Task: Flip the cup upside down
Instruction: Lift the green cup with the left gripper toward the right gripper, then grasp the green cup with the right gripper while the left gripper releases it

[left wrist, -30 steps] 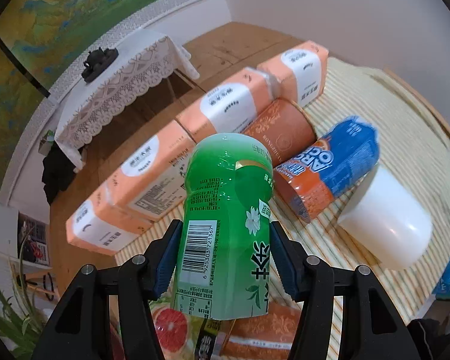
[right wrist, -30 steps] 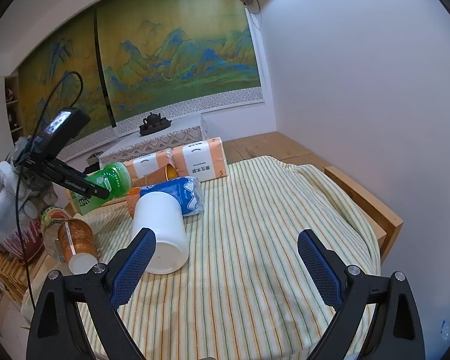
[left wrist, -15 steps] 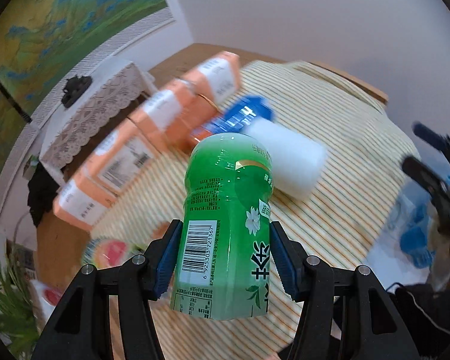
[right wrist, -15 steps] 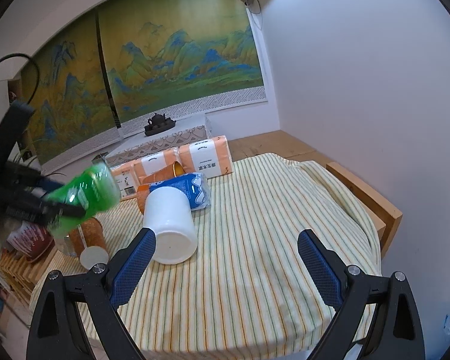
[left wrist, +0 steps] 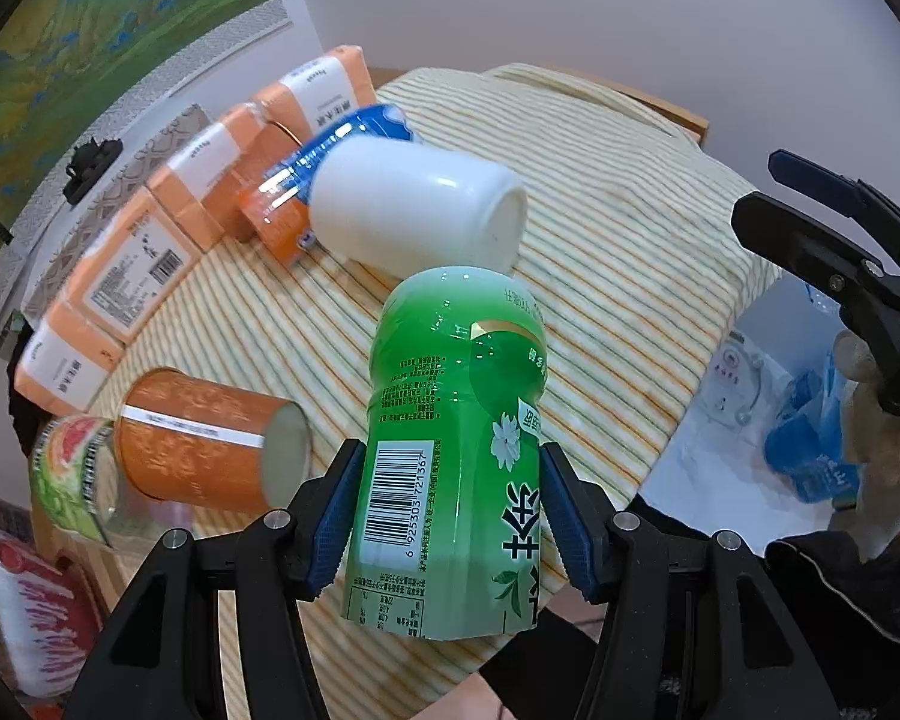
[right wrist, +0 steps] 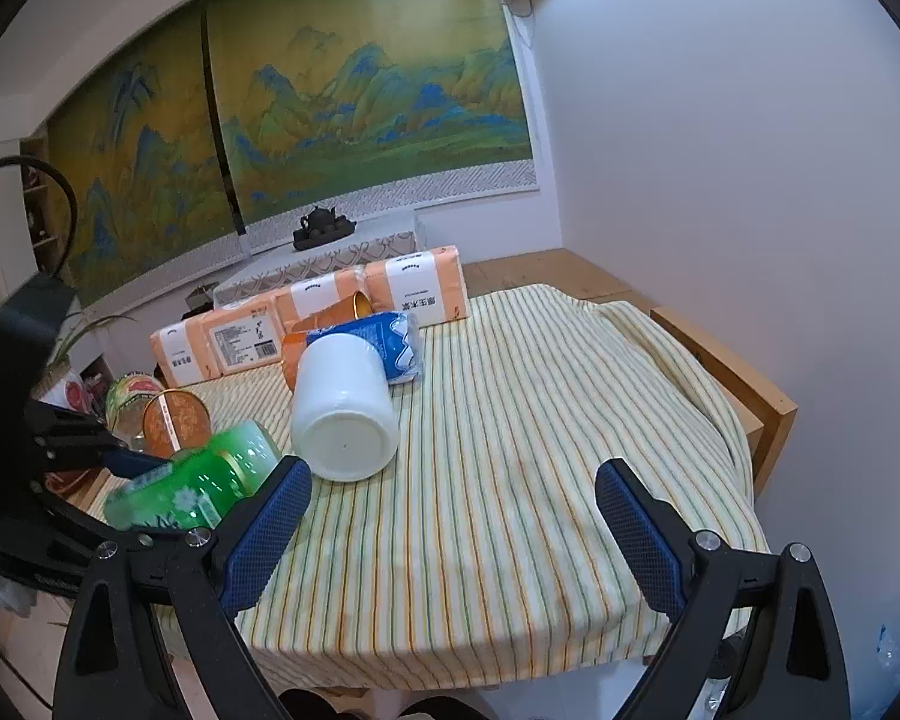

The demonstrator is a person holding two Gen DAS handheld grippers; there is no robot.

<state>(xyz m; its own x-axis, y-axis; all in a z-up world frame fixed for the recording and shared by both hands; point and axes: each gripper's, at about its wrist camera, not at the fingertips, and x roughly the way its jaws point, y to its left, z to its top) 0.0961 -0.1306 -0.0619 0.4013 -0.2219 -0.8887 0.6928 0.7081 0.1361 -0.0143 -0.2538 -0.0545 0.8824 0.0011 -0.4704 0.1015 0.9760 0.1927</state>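
Note:
My left gripper [left wrist: 450, 516] is shut on a green cup [left wrist: 450, 438] with a barcode label and holds it tilted above the near left part of the striped tablecloth [left wrist: 600, 228]. The green cup also shows in the right wrist view [right wrist: 192, 486], held over the table's left edge. A white cup [left wrist: 414, 210] lies on its side mid-table; it also shows in the right wrist view [right wrist: 345, 414], its flat end towards that camera. My right gripper [right wrist: 450, 516] is open and empty above the table's near edge.
Orange tissue packs [right wrist: 306, 318] line the far left of the table. A blue-and-orange packet [right wrist: 384, 342] lies behind the white cup. An orange canister [left wrist: 204, 450] and a fruit-print jar [left wrist: 72, 474] lie at the left. The wooden table edge [right wrist: 732, 372] shows on the right.
My left gripper has swung the green cup rightwards and towards the table's near side. The orange canister and jar have come into its view. The right gripper has barely moved.

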